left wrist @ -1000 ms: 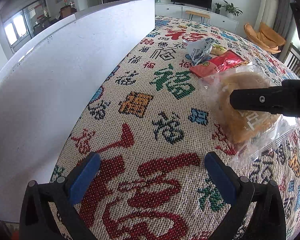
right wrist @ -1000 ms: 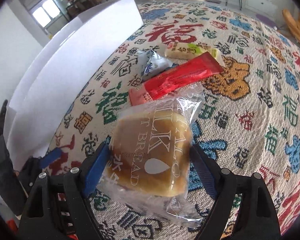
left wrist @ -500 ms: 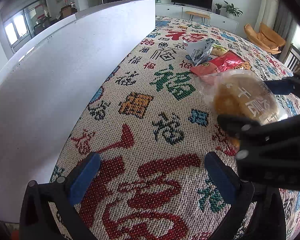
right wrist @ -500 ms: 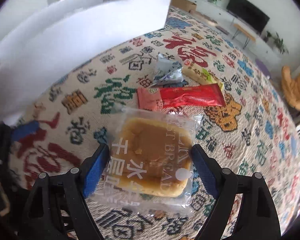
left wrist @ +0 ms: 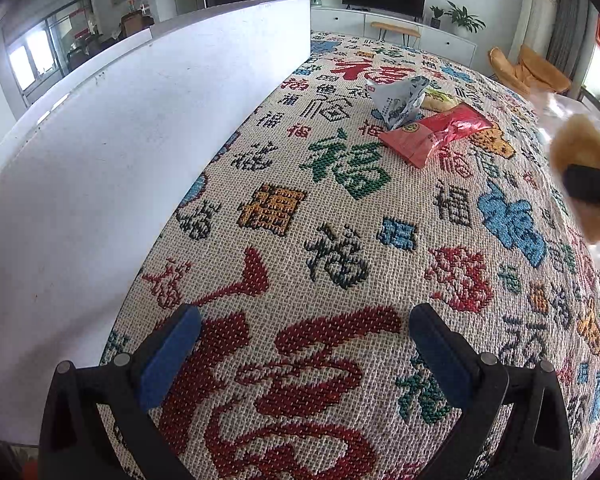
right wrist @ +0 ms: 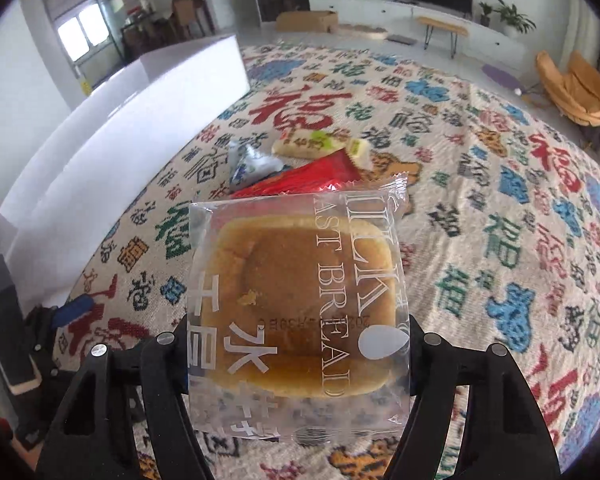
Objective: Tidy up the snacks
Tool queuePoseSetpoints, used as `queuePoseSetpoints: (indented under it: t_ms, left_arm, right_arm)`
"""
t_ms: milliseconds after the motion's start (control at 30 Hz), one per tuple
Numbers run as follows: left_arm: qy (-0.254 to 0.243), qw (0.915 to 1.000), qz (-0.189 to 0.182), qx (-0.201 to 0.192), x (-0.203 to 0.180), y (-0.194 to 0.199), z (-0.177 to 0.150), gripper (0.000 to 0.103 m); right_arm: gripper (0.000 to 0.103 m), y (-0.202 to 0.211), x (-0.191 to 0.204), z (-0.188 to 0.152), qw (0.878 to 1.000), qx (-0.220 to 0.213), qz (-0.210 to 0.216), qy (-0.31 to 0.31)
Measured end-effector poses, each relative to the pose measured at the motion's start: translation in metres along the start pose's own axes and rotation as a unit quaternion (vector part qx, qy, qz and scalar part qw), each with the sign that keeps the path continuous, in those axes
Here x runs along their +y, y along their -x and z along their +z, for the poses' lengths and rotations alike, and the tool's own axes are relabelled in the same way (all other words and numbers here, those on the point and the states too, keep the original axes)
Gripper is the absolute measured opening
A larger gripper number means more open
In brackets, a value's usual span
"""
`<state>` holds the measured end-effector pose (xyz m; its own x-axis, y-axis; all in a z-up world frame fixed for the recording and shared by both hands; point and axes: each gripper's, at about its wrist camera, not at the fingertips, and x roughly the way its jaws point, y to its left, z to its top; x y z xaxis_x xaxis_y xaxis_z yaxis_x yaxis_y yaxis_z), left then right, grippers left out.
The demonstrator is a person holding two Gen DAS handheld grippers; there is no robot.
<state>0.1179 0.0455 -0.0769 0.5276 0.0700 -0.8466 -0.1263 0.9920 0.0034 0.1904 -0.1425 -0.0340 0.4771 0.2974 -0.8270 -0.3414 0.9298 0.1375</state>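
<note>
A clear packet of brown bread (right wrist: 300, 300) hangs above the patterned cloth between the fingers of my right gripper (right wrist: 298, 344). Its jaws are closing and press on the packet's sides. In the left wrist view the same bread (left wrist: 584, 160) shows at the right edge, with one black finger (left wrist: 592, 188) across it. My left gripper (left wrist: 302, 320) is open and empty, low over the cloth. Farther back lie a red packet (left wrist: 436, 132), a crumpled silver-blue packet (left wrist: 400, 98) and a yellow-green bar (right wrist: 320, 146).
A tall white panel (left wrist: 120, 140) runs along the left side of the table. The woven cloth (left wrist: 340, 220) with coloured characters covers the whole top. A TV cabinet, plants and an orange chair stand in the room beyond.
The right gripper has risen with the bread packet off the cloth and swung to the right edge of the left wrist view. The left gripper has stayed still.
</note>
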Motion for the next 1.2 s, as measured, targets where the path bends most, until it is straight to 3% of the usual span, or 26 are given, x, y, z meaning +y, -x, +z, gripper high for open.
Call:
queuePoseSetpoints:
  t_ms: [167, 300, 367, 400, 467, 533, 1200]
  left_arm:
    - [0.000, 1.0000, 0.000, 0.000, 0.000, 0.000, 0.000, 0.103]
    - [0.000, 1.0000, 0.000, 0.000, 0.000, 0.000, 0.000, 0.103]
    - [0.000, 1.0000, 0.000, 0.000, 0.000, 0.000, 0.000, 0.103]
    - [0.000, 1.0000, 0.000, 0.000, 0.000, 0.001, 0.000, 0.103]
    - [0.000, 1.0000, 0.000, 0.000, 0.000, 0.001, -0.001, 0.103]
    - [0.000, 1.0000, 0.000, 0.000, 0.000, 0.001, 0.000, 0.103]
    - [0.000, 1.0000, 0.000, 0.000, 0.000, 0.000, 0.000, 0.103]
  right_arm:
    - [0.073, 0.039, -0.060, -0.027, 0.997, -0.033, -0.062, -0.038]
    - [0.076, 0.038, -0.111, -0.065, 0.989, -0.028, -0.129, -0.069]
    - [0.077, 0.025, -0.130, -0.083, 0.988, -0.011, -0.131, -0.084]
    - [0.084, 0.019, -0.137, -0.092, 0.988, -0.004, -0.123, -0.091]
    - [0.085, 0.024, -0.134, -0.104, 0.988, -0.042, -0.125, -0.075]
    - [0.087, 0.023, -0.128, -0.108, 0.987, -0.047, -0.140, -0.063]
    - [0.089, 0.023, -0.132, -0.108, 0.987, -0.045, -0.136, -0.072]
